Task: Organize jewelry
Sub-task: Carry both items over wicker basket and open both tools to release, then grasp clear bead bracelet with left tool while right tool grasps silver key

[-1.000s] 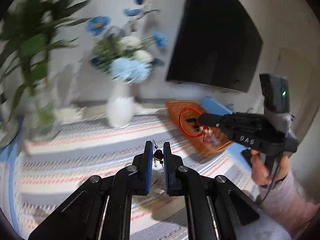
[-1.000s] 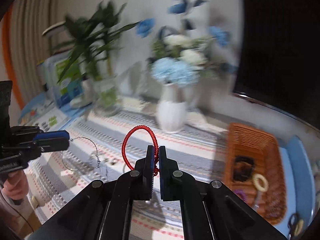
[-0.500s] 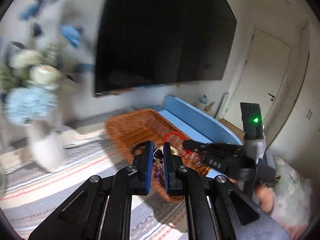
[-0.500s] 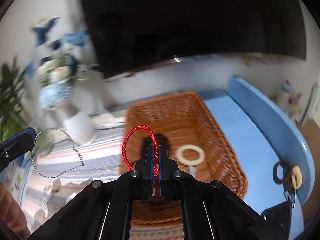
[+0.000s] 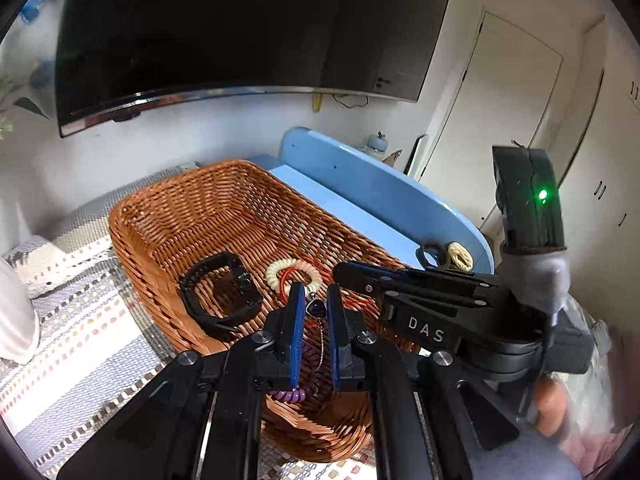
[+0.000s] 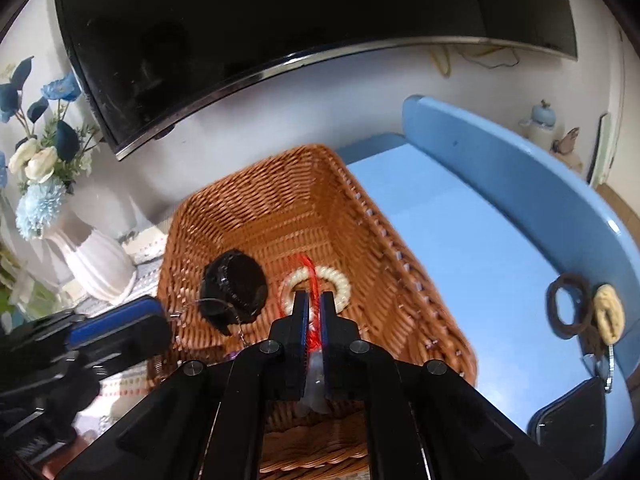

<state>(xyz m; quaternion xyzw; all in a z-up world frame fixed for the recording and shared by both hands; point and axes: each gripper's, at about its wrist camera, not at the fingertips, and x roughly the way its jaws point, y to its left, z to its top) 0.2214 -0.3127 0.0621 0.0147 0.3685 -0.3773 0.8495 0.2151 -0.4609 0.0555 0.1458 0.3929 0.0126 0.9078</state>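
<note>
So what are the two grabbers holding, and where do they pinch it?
The left gripper pinches a thin wire necklace near its dark purple pendant. The right gripper pinches the red cord bracelet at its knotted end. Both hang over the wicker basket.

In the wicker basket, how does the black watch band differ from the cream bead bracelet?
The black watch band is a broad, flat dark strap in a large loop; the cream bead bracelet is a smaller ring of pale round beads. The band lies left and apart; the bracelet has a red cord across it. Both rest on the wicker basket floor.
</note>
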